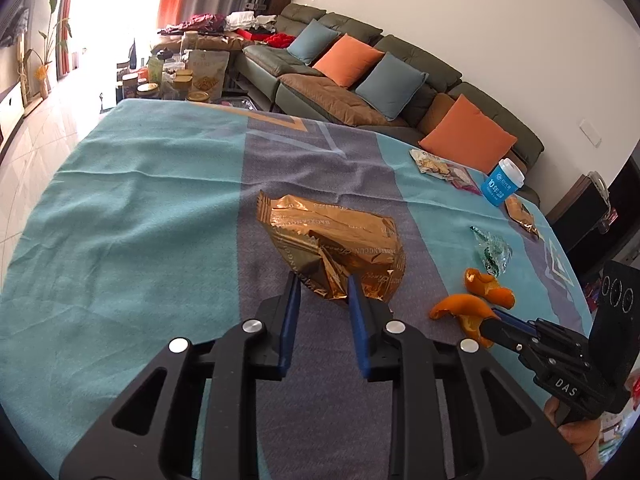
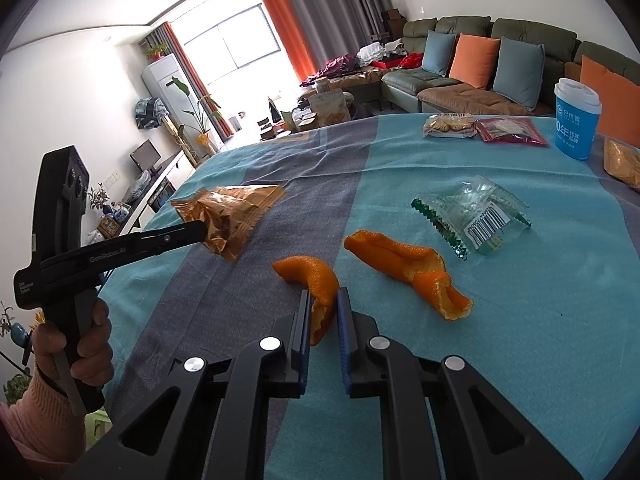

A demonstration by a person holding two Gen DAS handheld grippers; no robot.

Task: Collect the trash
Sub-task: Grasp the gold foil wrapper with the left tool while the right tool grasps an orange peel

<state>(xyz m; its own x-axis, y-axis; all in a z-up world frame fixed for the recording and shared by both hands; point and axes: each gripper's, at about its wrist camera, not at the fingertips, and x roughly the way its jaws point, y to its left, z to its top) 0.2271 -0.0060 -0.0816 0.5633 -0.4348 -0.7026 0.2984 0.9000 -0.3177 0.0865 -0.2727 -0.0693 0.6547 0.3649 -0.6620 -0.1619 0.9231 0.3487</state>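
Note:
A crumpled gold foil wrapper lies on the teal and grey cloth; it also shows in the right wrist view. My left gripper is open with its fingers around the wrapper's near edge. My right gripper is shut on a curled orange peel, which also shows in the left wrist view. A second orange peel lies just right of it. A clear and green plastic wrapper lies farther right.
A blue paper cup stands at the far right by biscuit packets and another gold wrapper. A sofa with orange and blue cushions runs behind the table. A side table with jars stands beyond.

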